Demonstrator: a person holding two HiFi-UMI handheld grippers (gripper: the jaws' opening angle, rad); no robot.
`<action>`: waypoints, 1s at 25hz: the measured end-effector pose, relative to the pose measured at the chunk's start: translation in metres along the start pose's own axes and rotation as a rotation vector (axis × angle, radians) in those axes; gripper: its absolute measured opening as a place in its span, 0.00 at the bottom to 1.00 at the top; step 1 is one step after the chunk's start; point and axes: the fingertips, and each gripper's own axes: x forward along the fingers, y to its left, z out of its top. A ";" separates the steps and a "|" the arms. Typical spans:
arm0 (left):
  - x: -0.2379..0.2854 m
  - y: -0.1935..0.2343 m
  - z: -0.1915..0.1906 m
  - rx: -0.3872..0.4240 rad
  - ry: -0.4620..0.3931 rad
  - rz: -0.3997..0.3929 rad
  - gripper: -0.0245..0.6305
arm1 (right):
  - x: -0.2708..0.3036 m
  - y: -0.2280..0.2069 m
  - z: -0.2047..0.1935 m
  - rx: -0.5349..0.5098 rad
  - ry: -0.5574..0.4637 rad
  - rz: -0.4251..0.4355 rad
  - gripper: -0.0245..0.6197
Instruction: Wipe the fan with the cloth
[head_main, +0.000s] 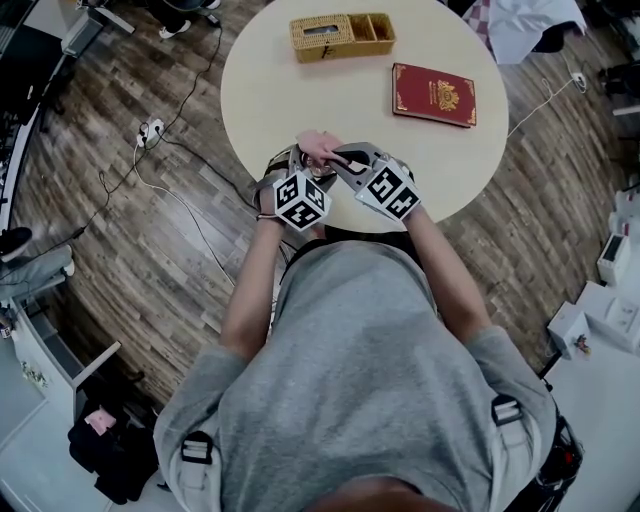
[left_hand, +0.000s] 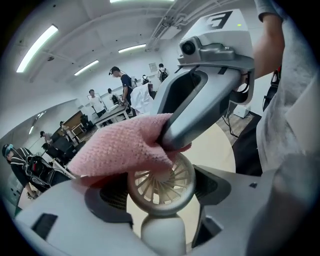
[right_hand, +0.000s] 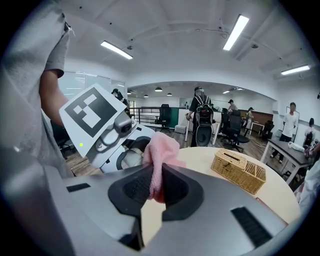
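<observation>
In the left gripper view, a small cream hand fan (left_hand: 150, 186) with a round grille sits between my left gripper's (left_hand: 161, 200) jaws, which are shut on it. A pink knitted cloth (left_hand: 120, 147) lies over the top of the fan's head, pressed there by my right gripper (left_hand: 200, 100). The right gripper view has my right gripper (right_hand: 156, 182) shut on the cloth (right_hand: 161, 150), with the left gripper (right_hand: 107, 125) just behind it. From the head view both grippers (head_main: 297, 165) (head_main: 338, 162) meet at the cloth (head_main: 318, 147) over the near edge of the round table (head_main: 300, 95).
A wicker basket (head_main: 342, 36) stands at the table's far side and a red book (head_main: 433, 94) lies to the right. Cables and a power strip (head_main: 150, 130) run over the wooden floor on the left. People and office chairs (right_hand: 235, 130) are farther off.
</observation>
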 end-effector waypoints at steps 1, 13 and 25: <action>0.000 -0.002 -0.001 0.003 0.005 -0.002 0.62 | 0.002 0.003 0.001 -0.009 0.002 0.005 0.10; -0.002 -0.019 -0.005 0.010 0.006 -0.019 0.62 | 0.015 0.049 -0.001 0.021 0.016 0.166 0.10; -0.004 -0.009 -0.009 -0.026 0.004 0.008 0.62 | 0.000 0.040 -0.012 0.026 0.014 0.117 0.10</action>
